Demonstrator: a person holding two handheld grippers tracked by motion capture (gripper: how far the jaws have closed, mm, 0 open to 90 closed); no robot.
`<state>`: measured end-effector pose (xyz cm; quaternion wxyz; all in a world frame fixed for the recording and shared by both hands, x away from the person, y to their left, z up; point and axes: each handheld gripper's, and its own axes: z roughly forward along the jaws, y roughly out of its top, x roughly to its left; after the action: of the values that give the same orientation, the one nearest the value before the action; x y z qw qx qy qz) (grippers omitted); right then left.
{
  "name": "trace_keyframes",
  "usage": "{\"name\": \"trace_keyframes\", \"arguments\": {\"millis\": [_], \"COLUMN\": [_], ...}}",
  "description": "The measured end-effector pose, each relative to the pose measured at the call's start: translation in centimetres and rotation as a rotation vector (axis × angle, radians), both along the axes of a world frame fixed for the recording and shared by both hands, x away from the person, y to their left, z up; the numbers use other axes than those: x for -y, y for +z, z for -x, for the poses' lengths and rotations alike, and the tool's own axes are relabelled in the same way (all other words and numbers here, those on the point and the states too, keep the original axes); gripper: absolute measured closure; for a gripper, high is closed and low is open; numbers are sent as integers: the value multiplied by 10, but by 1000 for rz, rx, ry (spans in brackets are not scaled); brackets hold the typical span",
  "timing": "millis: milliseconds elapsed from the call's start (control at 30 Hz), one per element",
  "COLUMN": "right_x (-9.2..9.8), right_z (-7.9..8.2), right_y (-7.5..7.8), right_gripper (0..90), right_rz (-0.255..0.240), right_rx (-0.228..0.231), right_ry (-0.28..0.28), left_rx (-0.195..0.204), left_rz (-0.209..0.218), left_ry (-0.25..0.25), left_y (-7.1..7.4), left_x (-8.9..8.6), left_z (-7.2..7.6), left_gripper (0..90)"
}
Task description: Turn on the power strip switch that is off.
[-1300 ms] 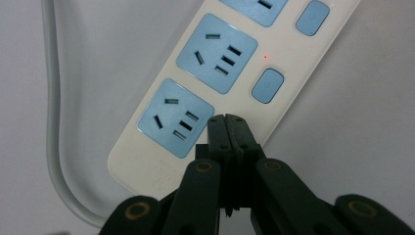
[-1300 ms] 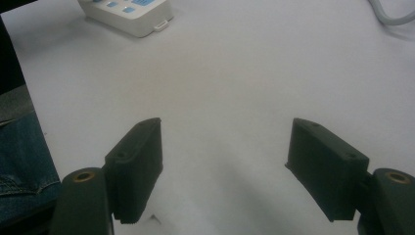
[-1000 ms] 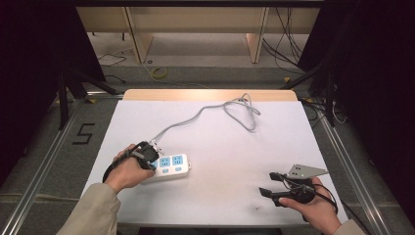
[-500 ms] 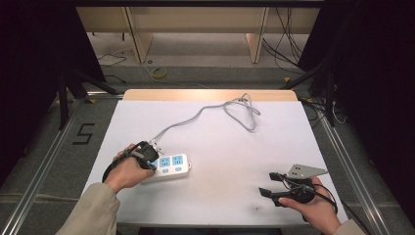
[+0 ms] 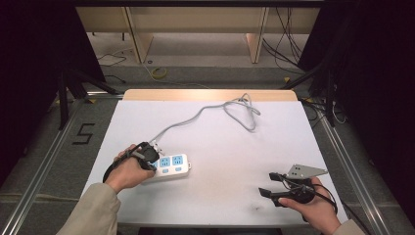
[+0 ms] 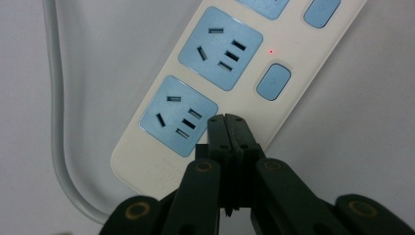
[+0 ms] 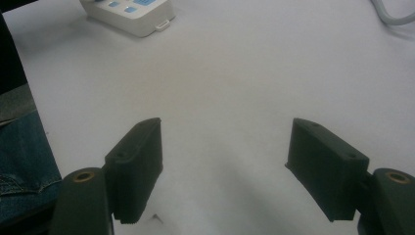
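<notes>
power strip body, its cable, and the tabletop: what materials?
White rectangular power strip: looks like glossy moulded plastic, smooth rounded edges, pale-blue socket faces and buttons. Grey round cable: probably rubbery PVC sheath, matte, bending in soft loops. White table surface: matte, maybe laminate or a sheet; a wooden-looking edge at the far side.

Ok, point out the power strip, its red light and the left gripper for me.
power strip (image 6: 161,161), left gripper view, bare cream casing near its end.
red light (image 6: 270,51), left gripper view, the dot itself.
left gripper (image 6: 228,128), left gripper view, tips of the shut jaws.
</notes>
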<state>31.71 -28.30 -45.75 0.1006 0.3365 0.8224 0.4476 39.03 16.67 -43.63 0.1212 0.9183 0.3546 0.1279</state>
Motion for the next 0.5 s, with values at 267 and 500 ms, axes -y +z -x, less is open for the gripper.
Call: {"name": "trace_keyframes", "arguments": {"millis": [267,500], "right_x": [0,0], "right_z": [0,1], "right_y": [0,1], "right_gripper": [293,294], "right_rz": [1,1], "right_rx": [1,-2], "right_ry": [2,1], "left_rx": [-2,-2], "left_rz": [3,4], "left_ry": [1,-1], "left_y": [-1,-1], "left_x": [0,0], "left_z": [0,0], "left_gripper": [900,900]}}
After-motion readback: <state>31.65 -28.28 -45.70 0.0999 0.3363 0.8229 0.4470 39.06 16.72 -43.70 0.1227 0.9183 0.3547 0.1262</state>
